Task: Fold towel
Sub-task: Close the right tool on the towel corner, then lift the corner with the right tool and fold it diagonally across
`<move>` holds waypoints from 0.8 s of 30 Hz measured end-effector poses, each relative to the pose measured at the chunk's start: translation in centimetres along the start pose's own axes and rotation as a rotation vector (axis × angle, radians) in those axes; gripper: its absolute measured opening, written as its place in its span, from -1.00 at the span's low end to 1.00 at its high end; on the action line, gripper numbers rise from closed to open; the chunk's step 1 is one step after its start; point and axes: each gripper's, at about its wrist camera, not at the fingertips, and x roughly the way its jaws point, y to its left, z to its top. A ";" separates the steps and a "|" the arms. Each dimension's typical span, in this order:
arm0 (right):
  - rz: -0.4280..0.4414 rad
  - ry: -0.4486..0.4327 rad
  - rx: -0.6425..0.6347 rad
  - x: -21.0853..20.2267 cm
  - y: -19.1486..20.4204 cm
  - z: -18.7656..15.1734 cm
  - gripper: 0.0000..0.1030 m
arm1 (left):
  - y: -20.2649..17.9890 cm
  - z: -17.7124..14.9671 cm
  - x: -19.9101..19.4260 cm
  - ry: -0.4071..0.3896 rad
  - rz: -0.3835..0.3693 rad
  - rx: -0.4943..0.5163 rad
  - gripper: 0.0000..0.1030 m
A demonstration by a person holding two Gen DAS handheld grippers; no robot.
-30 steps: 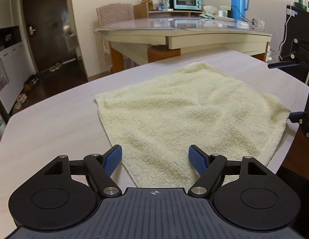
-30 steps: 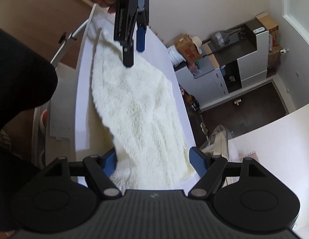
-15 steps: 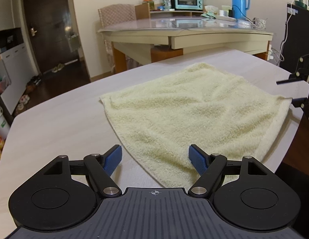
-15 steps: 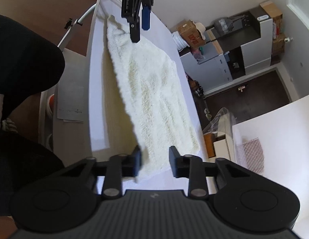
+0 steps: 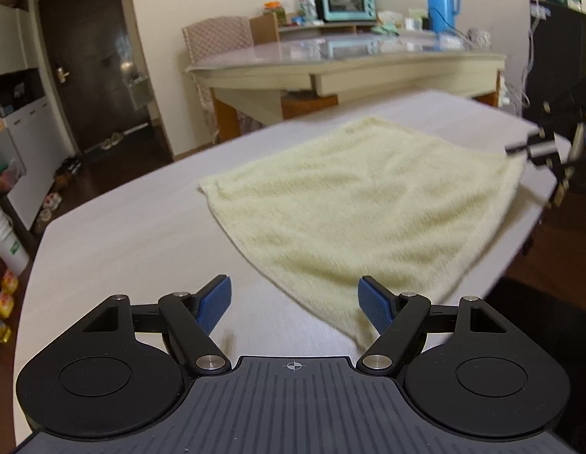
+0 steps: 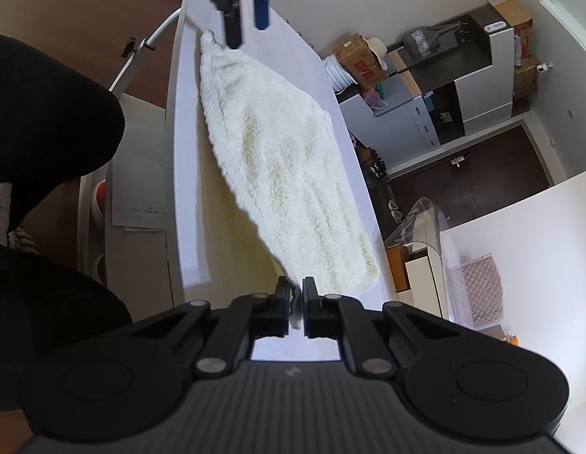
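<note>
Towel (image 5: 368, 204) corner pinched in right gripper (image 6: 294, 304); left gripper (image 5: 294, 304) wide, holding nothing, above table (image 5: 141, 234).

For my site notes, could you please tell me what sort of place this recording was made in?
Most likely a lived-in home, a dining or living area. A teal countertop toaster oven and a blue plastic thermos jug stand on a glass-topped cream dining table, and shoes lie beside a dark wooden door.

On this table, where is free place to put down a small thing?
Bare table lies left of the towel, between it and the table's left edge. The right side is crowded: the towel reaches that edge, where the right gripper pinches its corner.
</note>
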 end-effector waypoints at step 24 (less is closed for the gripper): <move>-0.029 -0.081 -0.343 3.6 -5.8 5.7 -0.87 | -0.9 -1.8 -1.7 -0.009 0.050 0.017 0.54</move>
